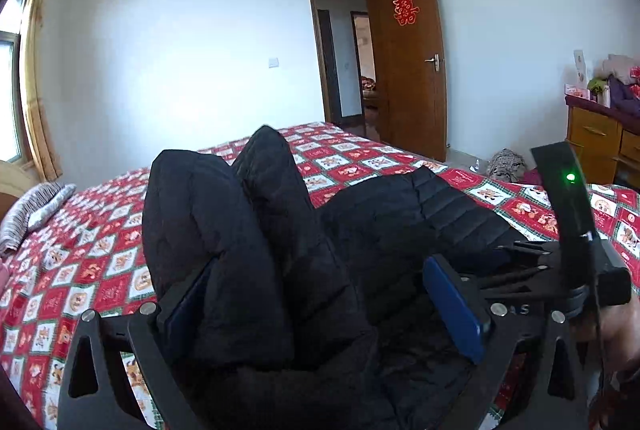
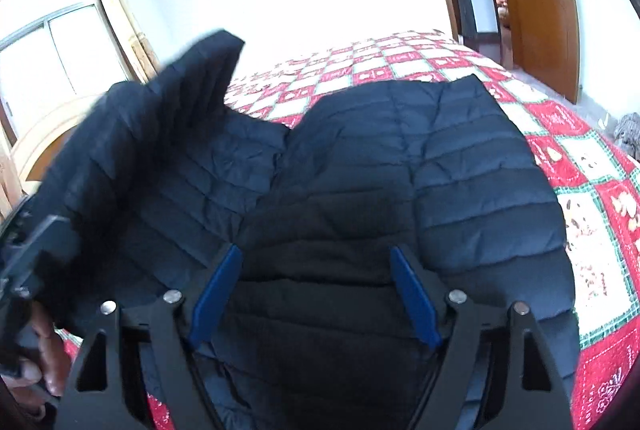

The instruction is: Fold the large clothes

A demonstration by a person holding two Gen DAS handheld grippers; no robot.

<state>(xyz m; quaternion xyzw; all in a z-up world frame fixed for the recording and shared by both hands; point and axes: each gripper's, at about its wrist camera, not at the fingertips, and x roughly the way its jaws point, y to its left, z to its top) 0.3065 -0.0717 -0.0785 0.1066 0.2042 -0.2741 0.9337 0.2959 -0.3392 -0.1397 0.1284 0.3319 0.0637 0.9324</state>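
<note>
- One black padded jacket (image 2: 400, 158), spread on the one bed (image 1: 100, 230) with its red, white and green checked cover.
- Two tongs in all. Left tongs (image 1: 320, 294) clenched on a thick bunch of the jacket, lifted clear of the bed; one sleeve (image 1: 272, 170) sticking up above the bunch.
- Right tongs (image 2: 316, 294) released, blue pads spread wide over the jacket's dark middle; pressing or just hovering, cannot tell.
- One striped pillow (image 1: 32, 214) by the headboard, one open brown door (image 1: 412, 58), one window (image 2: 52, 58).
- Jacket's near edge cut off below; lifted part blurred in the right wrist view.
</note>
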